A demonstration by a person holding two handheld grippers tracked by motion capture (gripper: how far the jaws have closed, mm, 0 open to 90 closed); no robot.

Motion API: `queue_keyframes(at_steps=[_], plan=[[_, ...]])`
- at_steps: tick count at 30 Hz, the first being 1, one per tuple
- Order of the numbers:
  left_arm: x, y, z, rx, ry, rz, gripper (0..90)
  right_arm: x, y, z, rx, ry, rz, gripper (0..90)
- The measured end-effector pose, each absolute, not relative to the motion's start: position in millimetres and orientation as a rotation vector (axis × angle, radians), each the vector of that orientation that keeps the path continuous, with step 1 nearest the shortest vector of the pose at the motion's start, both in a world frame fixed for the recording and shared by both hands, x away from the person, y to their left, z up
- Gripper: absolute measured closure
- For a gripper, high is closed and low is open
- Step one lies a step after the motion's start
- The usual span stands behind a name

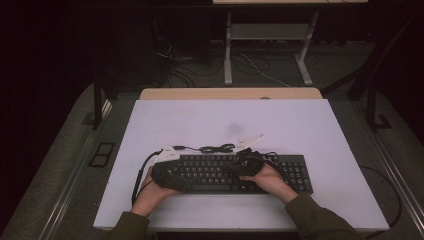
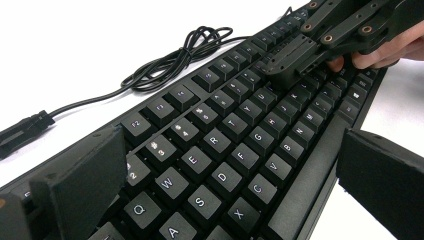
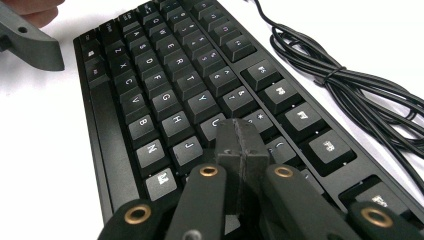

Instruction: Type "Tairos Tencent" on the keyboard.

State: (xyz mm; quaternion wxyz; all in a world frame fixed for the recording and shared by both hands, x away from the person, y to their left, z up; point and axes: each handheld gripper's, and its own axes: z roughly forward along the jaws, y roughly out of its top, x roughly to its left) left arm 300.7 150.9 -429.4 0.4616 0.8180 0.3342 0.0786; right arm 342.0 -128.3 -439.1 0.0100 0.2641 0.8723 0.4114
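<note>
A dark room surrounds a white table (image 1: 300, 125), which sits in the middle of the high view with a wooden strip along its far edge. Nearest the camera, at the bottom of that frame, two sleeved forearms come in, and each hand holds a gripper over a black keyboard (image 1: 295, 172) that lies across the lower centre of the table.

The left gripper (image 1: 167, 176) hovers over the left end of the keyboard. In the left gripper view its two black jaws stand wide apart, one at the lower left and one at the lower right of the frame, with the letter keys between them and nothing clasped.

The right gripper (image 1: 245, 162) is over the middle of the keyboard. In the right gripper view its jaws are pressed together at the lower centre of the frame, clenched on nothing, with their joined tip resting on or just above the keys near J and U; contact cannot be told for certain. The left gripper view shows the same tip (image 2: 287, 70) at the upper right, down among the keys.

Beyond the keyboard, a bundled black cable (image 1: 217, 148) lies on the table just past its far edge. Farther back, at the top of the high view, stand the white legs of a desk (image 1: 227, 55) on a grey floor.
</note>
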Motion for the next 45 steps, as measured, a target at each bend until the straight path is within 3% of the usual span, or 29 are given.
queue_keyframes(at_steps=[17, 21, 34, 45], plan=[[300.0, 151.2, -429.3, 2.010, 0.822, 0.196, 0.0, 341.0, -133.2, -432.4, 0.826, 2.687, 1.358, 89.0], [299.8, 151.0, -429.2, 2.010, 0.821, 0.198, 0.0, 341.7, -136.6, -430.1, 0.843, 2.661, 1.403, 81.3], [299.1, 150.9, -428.5, 2.009, 0.815, 0.198, 0.0, 341.3, -143.5, -426.8, 0.868, 2.624, 1.468, 37.5], [298.3, 150.1, -426.5, 2.006, 0.798, 0.205, 7.5, 339.4, -151.8, -423.3, 0.875, 2.590, 1.495, 32.0]])
